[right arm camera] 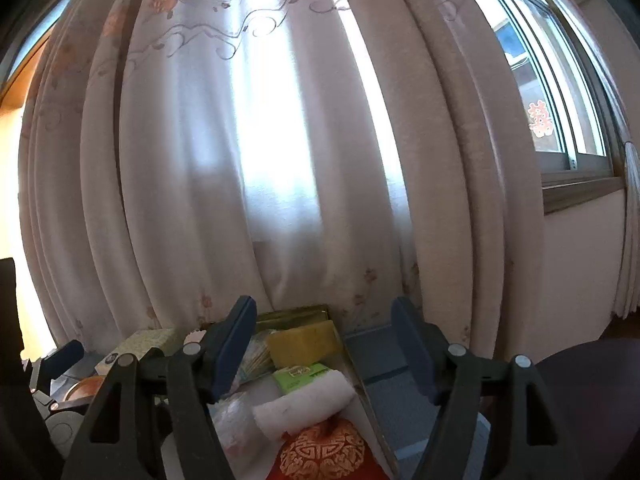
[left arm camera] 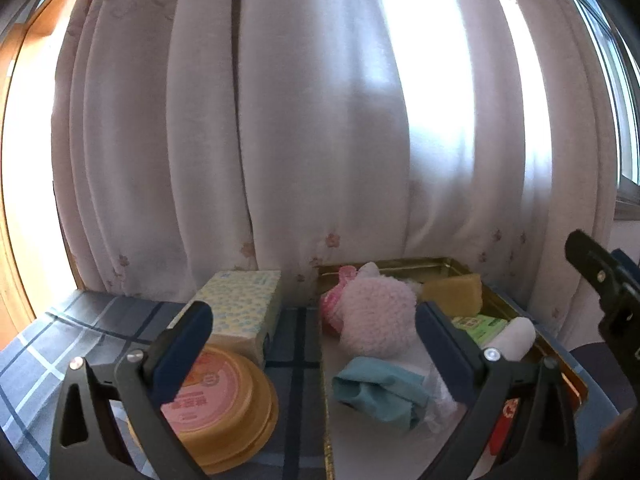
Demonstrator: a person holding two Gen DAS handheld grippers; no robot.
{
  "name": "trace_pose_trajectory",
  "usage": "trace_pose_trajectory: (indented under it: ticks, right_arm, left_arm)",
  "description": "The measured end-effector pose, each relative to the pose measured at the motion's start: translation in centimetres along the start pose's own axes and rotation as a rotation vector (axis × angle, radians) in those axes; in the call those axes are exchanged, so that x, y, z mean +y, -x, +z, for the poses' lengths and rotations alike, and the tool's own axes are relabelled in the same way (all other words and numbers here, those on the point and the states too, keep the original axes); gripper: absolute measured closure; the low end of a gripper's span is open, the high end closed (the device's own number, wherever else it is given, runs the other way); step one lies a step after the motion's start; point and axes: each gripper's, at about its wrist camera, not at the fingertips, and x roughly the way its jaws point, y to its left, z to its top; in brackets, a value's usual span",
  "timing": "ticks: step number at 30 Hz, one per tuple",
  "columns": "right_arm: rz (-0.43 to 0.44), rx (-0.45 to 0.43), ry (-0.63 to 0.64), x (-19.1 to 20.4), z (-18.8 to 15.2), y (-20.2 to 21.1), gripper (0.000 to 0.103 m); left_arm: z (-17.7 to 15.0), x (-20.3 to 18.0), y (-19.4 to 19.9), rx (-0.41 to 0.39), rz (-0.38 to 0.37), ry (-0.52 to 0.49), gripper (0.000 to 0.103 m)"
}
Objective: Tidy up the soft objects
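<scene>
A gold metal tray (left arm camera: 496, 300) holds soft things: a pink plush toy (left arm camera: 376, 312), a teal cloth (left arm camera: 376, 394), a yellow sponge (left arm camera: 452, 292), a green packet (left arm camera: 478, 326) and a rolled white towel (left arm camera: 514, 336). My left gripper (left arm camera: 316, 348) is open and empty, above the tray's left edge. In the right wrist view the tray (right arm camera: 360, 372) shows the sponge (right arm camera: 304, 342), green packet (right arm camera: 300, 374), white towel (right arm camera: 304, 404) and a red and gold pouch (right arm camera: 324, 452). My right gripper (right arm camera: 324, 344) is open and empty above them.
A patterned tissue box (left arm camera: 244, 308) and a round yellow tub with a pink lid (left arm camera: 216, 400) stand left of the tray on the checked tablecloth (left arm camera: 80, 332). A curtain (left arm camera: 320, 120) hangs right behind the table. The right gripper's body (left arm camera: 604, 280) shows at the right edge.
</scene>
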Motion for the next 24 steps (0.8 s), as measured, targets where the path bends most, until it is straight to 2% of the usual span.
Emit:
trace_pose_trajectory:
  ticks: [10, 14, 24]
  right_arm:
    - [-0.026, -0.079, 0.074, 1.5, -0.6, 2.2, 0.030]
    - [-0.039, -0.111, 0.100, 2.0, -0.7, 2.9, 0.024]
    - [-0.085, -0.143, 0.034, 0.5, -0.5, 3.6, 0.023]
  left_arm:
    - [0.1, -0.3, 1.3, -0.042, 0.003, -0.030, 0.000]
    - [0.0, -0.4, 1.5, -0.042, -0.013, -0.031, 0.000]
    - [0.1, -0.6, 2.2, -0.069, -0.021, -0.035, 0.000]
